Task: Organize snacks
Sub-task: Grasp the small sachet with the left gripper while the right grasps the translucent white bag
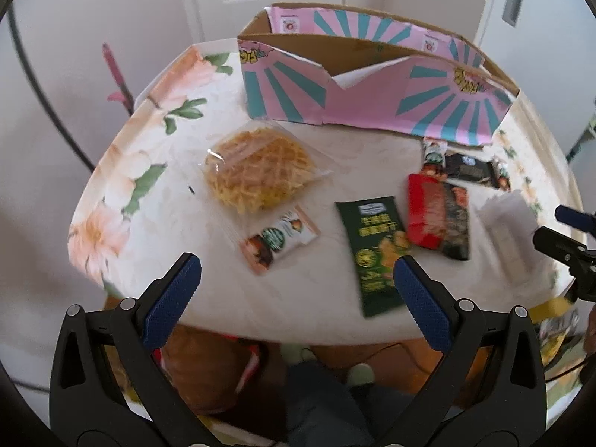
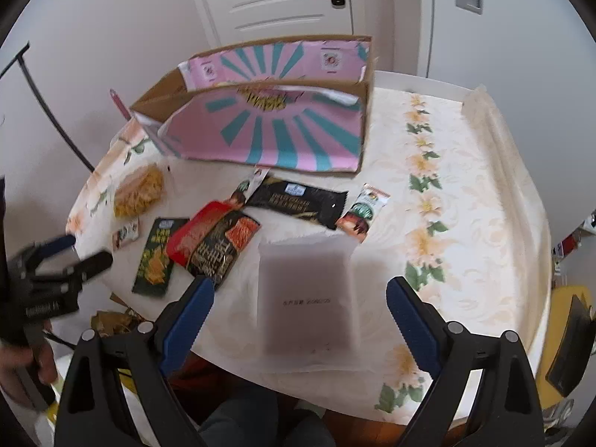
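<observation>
The right gripper (image 2: 298, 294) hangs nearest, its 2 blue-padded fingers spread wide with nothing between them, poised over a frosted white packet (image 2: 307, 294) lying flat at the near edge of the floral tablecloth (image 2: 465, 193). The left gripper (image 1: 296, 279) is likewise wide open and holds nothing, above the near edge of the table with a small white-and-brown sachet (image 1: 277, 240) and a dark green cracker packet (image 1: 376, 253) just ahead of it.

The step in hand looks like the first pick. For the flat white packet, I judge it best to come down at its near edge, tilt 1 finger under the seam and close gently, since a thin pouch lying flush gives little to bite on and may slide on the cloth.

The pink-and-teal cardboard box (image 1: 372, 100) stands open at the back of the table; as far as its inside shows, only bare cardboard is visible, and the floor is hidden. The snacks all lie outside it: a clear bag of yellow lattice crisps (image 1: 257, 171), a red and black packet (image 1: 437, 216), a black wrapper (image 2: 298, 201) and another small sachet (image 2: 363, 212).
</observation>
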`<action>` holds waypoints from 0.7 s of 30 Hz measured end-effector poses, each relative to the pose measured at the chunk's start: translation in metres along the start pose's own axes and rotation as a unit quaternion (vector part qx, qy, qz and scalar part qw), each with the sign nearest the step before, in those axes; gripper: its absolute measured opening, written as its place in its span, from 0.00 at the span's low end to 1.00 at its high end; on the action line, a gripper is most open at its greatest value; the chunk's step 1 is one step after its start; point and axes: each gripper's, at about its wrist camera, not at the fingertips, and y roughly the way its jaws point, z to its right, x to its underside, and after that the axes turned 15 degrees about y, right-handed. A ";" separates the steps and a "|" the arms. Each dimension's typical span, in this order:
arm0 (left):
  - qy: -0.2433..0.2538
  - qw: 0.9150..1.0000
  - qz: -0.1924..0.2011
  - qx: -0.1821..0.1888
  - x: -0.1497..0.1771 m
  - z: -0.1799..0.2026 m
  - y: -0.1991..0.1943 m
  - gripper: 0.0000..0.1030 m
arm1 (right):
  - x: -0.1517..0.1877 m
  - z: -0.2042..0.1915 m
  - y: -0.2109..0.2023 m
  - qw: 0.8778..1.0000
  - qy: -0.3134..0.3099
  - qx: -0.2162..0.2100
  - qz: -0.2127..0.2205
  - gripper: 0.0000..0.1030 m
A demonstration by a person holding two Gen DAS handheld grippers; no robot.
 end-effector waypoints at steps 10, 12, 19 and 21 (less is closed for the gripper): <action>0.107 0.992 -0.003 0.065 0.009 -0.014 0.038 0.88 | 0.019 -0.004 0.016 0.999 -0.024 0.030 0.011 0.90; 0.126 0.989 -0.006 0.077 0.010 -0.016 0.045 0.81 | 0.019 -0.003 0.019 0.999 -0.020 0.034 0.012 0.90; 0.170 0.978 0.011 0.118 0.000 -0.019 0.052 0.69 | 0.020 0.000 0.030 0.998 -0.001 0.063 0.001 0.90; 0.186 0.974 0.011 0.126 -0.004 -0.018 0.052 0.61 | 0.019 0.000 0.031 0.998 0.005 0.065 0.000 0.90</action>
